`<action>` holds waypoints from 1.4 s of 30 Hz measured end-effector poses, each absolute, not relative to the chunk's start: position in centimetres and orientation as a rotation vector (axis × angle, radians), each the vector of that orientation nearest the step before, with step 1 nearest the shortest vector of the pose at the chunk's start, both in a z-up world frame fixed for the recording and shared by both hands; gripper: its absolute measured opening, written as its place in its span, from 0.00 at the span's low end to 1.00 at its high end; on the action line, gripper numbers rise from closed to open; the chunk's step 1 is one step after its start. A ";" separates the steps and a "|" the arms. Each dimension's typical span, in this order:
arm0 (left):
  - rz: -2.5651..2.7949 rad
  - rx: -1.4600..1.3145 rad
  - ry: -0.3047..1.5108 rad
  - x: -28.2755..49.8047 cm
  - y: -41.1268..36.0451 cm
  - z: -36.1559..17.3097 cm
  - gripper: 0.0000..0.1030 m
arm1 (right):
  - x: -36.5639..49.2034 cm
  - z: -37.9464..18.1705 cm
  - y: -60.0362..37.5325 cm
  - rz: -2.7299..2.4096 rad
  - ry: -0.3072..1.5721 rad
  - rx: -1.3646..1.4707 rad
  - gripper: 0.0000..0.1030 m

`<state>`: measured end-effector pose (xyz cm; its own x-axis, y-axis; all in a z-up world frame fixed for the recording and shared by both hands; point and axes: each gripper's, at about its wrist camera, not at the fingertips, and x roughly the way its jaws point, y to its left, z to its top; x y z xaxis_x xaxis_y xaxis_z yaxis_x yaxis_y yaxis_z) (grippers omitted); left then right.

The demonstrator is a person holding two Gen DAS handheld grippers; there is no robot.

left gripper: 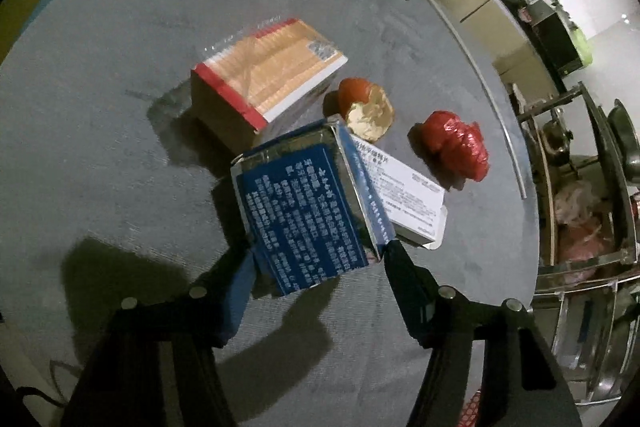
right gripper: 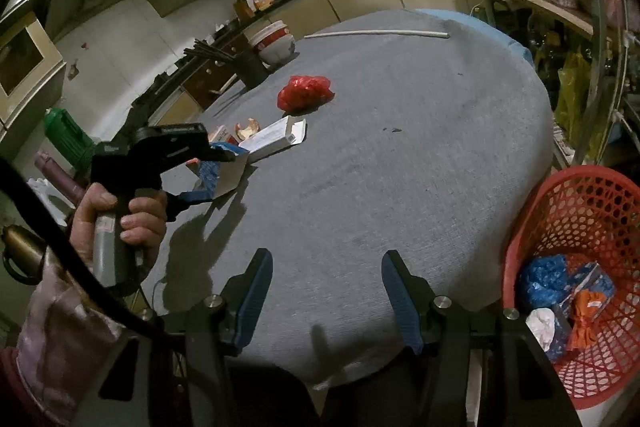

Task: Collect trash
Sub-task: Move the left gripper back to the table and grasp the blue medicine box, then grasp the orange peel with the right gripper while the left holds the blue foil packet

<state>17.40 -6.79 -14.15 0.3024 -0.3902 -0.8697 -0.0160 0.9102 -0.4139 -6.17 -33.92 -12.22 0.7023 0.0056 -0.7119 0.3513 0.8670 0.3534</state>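
The blue carton (left gripper: 304, 211) is seen between the fingers of the left hand-held gripper (left gripper: 316, 259), tilted, with its lower end at the pads; the right pad is seen at the carton's corner edge and the left pad against its side, so it is judged to be held, though full pad contact cannot be confirmed. No earlier picture is given, so only this stance is told. The carton is found on the grey bench (left gripper: 100, 107), just beside a white flat box (left gripper: 408, 199), with an orange peel (left gripper: 366, 109), a red-and-tan box (left gripper: 268, 71) and a crumpled red bag (left gripper: 456, 147) near it.

The carton is judged to be light, thin-walled and easily crushed, with a glossy skin that may slip; it is best taken across its two broad faces, near the middle, not at a corner. The peel and the bag are judged soft and light, and are best pinched at a raised fold.

The right hand-held gripper (right gripper: 326, 291) is held apart and empty above the near edge of the bench. The red basket (right gripper: 576, 211), already holding some trash, is seen beside it at the right.
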 end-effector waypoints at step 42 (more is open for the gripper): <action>-0.380 -0.127 1.254 11.5 -0.6 -12.7 0.62 | 21.6 -15.4 -33.0 -0.014 0.889 0.418 0.52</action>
